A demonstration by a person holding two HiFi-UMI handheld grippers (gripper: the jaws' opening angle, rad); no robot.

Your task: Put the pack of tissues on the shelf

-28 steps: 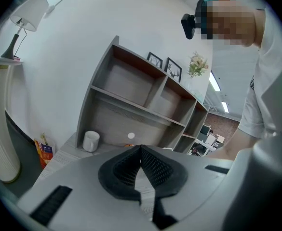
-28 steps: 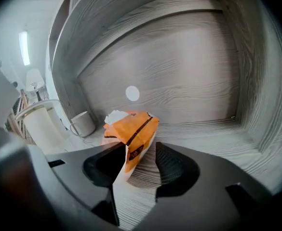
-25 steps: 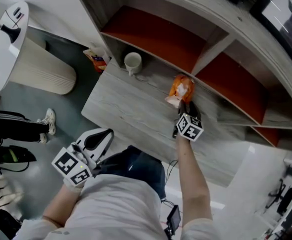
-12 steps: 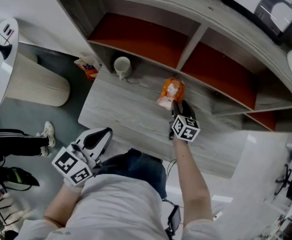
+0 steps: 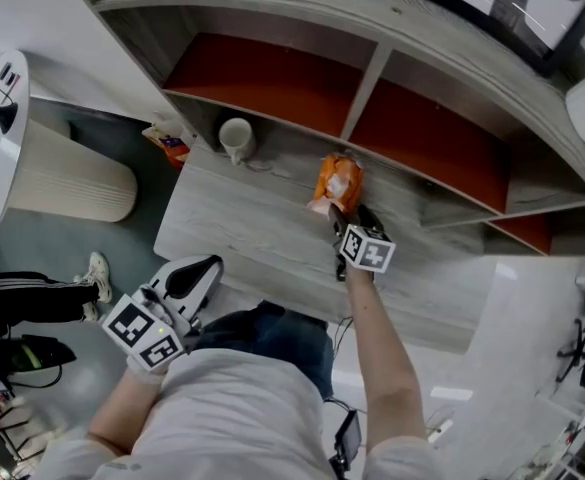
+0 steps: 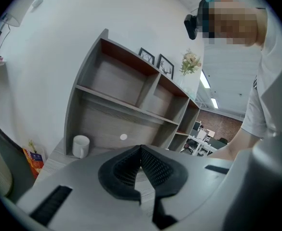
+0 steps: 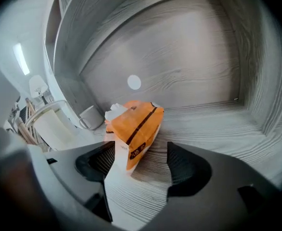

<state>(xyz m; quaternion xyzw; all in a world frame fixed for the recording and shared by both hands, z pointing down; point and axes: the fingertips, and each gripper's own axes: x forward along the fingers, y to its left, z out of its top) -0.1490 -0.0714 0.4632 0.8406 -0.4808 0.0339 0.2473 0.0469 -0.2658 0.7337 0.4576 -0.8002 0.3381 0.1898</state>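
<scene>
The orange pack of tissues [image 5: 337, 181] rests on the grey wood shelf board [image 5: 242, 218], below the red-backed compartments. In the right gripper view the pack [image 7: 136, 129] leans toward the left pad, with its near end between the jaws. My right gripper [image 5: 350, 218] sits just in front of it, and its jaws [image 7: 141, 159] are opening; a clear gap shows beside the right pad. My left gripper [image 5: 197, 276] hangs low by the person's waist, far from the shelf. It [image 6: 140, 152] is shut with nothing in it.
A white mug [image 5: 235, 138] stands on the same board, left of the pack. An orange packet [image 5: 169, 146] lies on the floor at the shelf's left end. A white cylindrical stand [image 5: 62, 178] and another person's shoe [image 5: 97, 271] are at the left.
The right jaws have spread and let go of the tissue pack, which now lies on the shelf board. The head view has shifted slightly. The left gripper has not moved.
</scene>
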